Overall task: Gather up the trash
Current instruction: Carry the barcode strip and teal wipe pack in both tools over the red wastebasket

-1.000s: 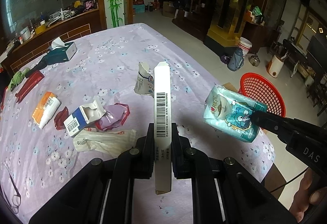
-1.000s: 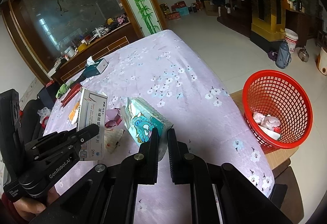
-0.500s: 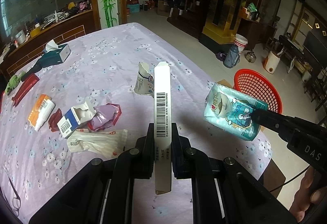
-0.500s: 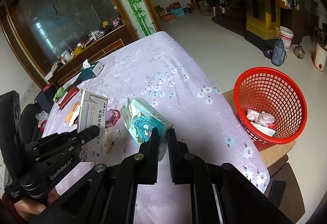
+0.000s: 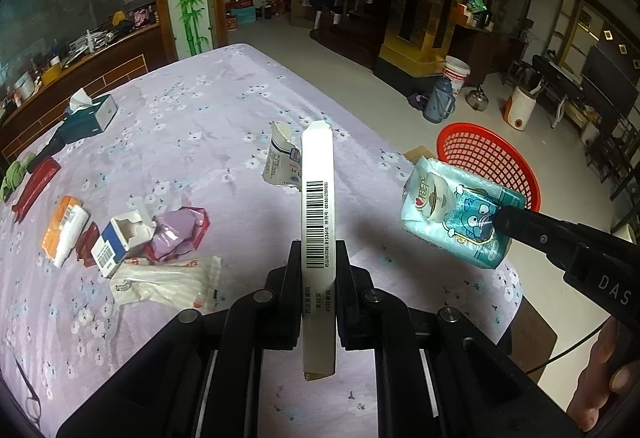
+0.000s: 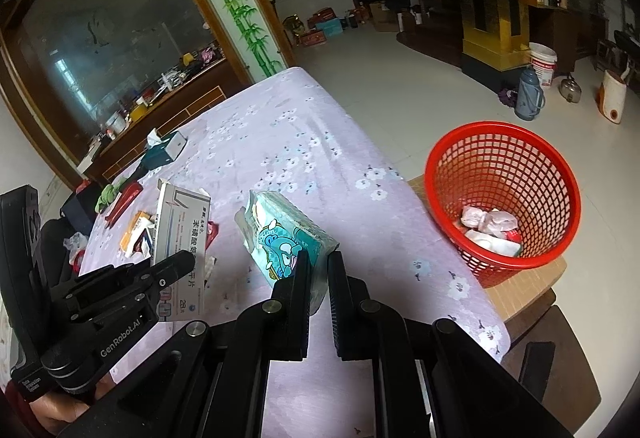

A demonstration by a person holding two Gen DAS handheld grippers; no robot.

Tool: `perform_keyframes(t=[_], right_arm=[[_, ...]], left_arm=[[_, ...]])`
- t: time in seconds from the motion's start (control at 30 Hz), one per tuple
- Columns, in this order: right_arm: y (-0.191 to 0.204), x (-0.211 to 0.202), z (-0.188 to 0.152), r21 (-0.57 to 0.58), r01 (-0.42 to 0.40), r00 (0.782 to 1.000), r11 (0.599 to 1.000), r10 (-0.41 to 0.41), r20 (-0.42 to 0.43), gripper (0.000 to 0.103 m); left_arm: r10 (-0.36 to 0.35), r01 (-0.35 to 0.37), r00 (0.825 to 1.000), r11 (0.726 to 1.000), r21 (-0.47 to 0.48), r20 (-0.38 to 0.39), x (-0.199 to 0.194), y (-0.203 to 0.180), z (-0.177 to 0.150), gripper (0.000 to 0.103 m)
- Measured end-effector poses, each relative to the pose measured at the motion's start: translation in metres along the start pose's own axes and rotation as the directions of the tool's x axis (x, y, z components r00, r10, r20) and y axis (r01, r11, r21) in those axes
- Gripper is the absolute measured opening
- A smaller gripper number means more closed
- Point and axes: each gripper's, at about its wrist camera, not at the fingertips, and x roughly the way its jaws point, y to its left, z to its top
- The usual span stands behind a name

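Here a stiff, light carton (image 5: 318,222) is clamped edgewise in the left gripper (image 5: 319,262), a soft tissue pack (image 6: 286,238) pinched at its corner by the right gripper (image 6: 319,270) — both likely easy to carry.

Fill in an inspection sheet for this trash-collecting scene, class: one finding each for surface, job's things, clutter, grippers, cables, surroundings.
Surface: table under a lilac floral cloth.
Job's things: red basket beside the table, some trash already inside; white carton and blue tissue pack both lifted.
Clutter: torn box, purple wrapper, plastic bag, crumpled carton, tissue box.
Grippers: left gripper clamps the white carton; right gripper clamps the tissue pack.
Cables: thin black cable near the right gripper.
Surroundings: thermos and bucket on the floor.
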Motion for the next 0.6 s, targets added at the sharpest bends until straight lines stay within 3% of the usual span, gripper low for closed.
perform_keyframes(t=[0.6], right_arm=[[-0.039, -0.014, -0.003, 0.073, 0.054, 0.998, 0.996, -0.056, 0.015, 0.009]], left_arm=[[-0.048, 0.049, 0.998, 0.997, 0.053, -0.027, 0.017, -0.035, 0.005, 0.012]])
